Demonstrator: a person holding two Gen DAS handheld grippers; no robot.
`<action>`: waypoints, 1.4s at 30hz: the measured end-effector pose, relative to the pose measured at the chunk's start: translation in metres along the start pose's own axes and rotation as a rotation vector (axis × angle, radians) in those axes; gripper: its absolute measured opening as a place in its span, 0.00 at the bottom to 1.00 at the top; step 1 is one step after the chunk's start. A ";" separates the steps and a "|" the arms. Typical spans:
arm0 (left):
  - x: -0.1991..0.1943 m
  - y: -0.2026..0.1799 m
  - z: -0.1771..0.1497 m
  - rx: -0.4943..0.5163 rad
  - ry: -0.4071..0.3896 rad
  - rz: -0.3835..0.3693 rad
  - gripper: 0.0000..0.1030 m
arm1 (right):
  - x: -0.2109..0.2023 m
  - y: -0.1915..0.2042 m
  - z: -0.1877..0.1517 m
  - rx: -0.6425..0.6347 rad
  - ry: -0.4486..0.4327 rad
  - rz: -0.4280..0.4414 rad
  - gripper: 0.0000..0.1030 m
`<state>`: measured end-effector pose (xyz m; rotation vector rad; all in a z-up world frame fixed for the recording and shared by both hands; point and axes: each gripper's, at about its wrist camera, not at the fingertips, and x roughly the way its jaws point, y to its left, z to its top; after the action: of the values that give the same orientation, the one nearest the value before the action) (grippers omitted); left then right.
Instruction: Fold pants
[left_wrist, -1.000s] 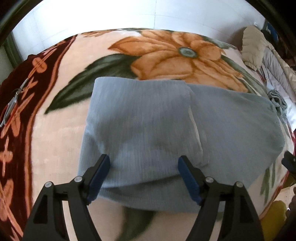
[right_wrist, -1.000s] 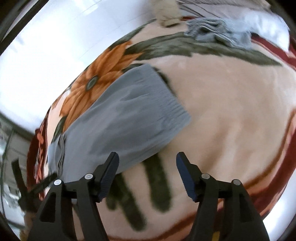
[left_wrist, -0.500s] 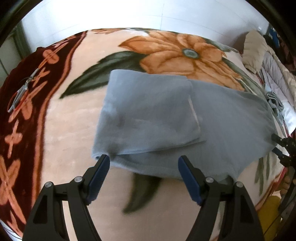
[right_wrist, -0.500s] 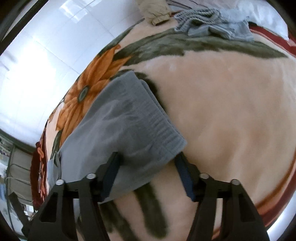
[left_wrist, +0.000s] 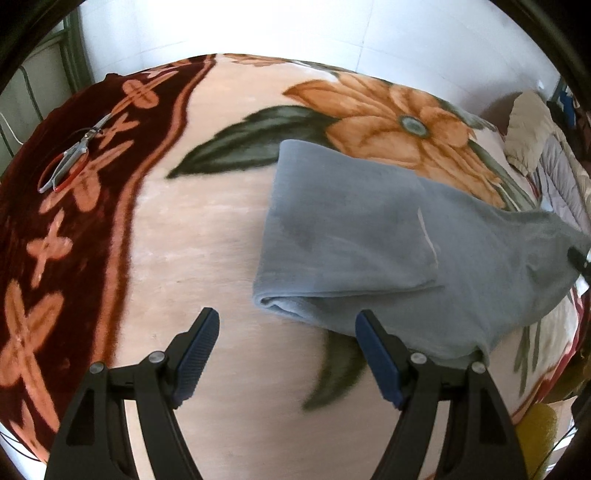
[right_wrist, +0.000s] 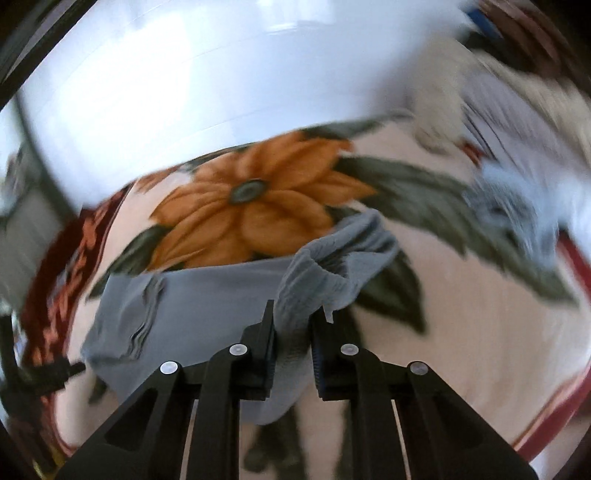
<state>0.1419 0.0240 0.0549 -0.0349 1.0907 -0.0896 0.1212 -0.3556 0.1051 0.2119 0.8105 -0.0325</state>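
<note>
Plain blue-grey cloth is seen in the pants (left_wrist: 369, 236). A peach ground is carried by the blanket (left_wrist: 192, 236), printed with a large orange flower (left_wrist: 388, 118), dark green leaves and a maroon border crossed with orange shapes. Red handles are shown on the scissors (left_wrist: 70, 162). The left gripper (left_wrist: 284, 354) is coloured black, with blue pads (left_wrist: 195, 354).

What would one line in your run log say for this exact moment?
task: fold pants | right gripper: closing on waistband of grey pants, lifting it | left gripper: open, empty, above floral blanket | fold: unfinished
</note>
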 end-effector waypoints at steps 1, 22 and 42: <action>0.000 0.001 0.000 -0.001 -0.002 -0.001 0.77 | 0.000 0.016 0.004 -0.064 0.002 0.002 0.16; 0.006 0.017 0.001 -0.032 -0.017 -0.040 0.77 | 0.087 0.157 -0.059 -0.401 0.176 0.120 0.28; -0.004 -0.035 0.023 0.012 -0.045 -0.112 0.77 | 0.034 0.057 -0.054 -0.043 0.133 0.130 0.35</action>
<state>0.1589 -0.0105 0.0714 -0.0867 1.0429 -0.1949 0.1127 -0.2875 0.0546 0.2271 0.9272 0.1220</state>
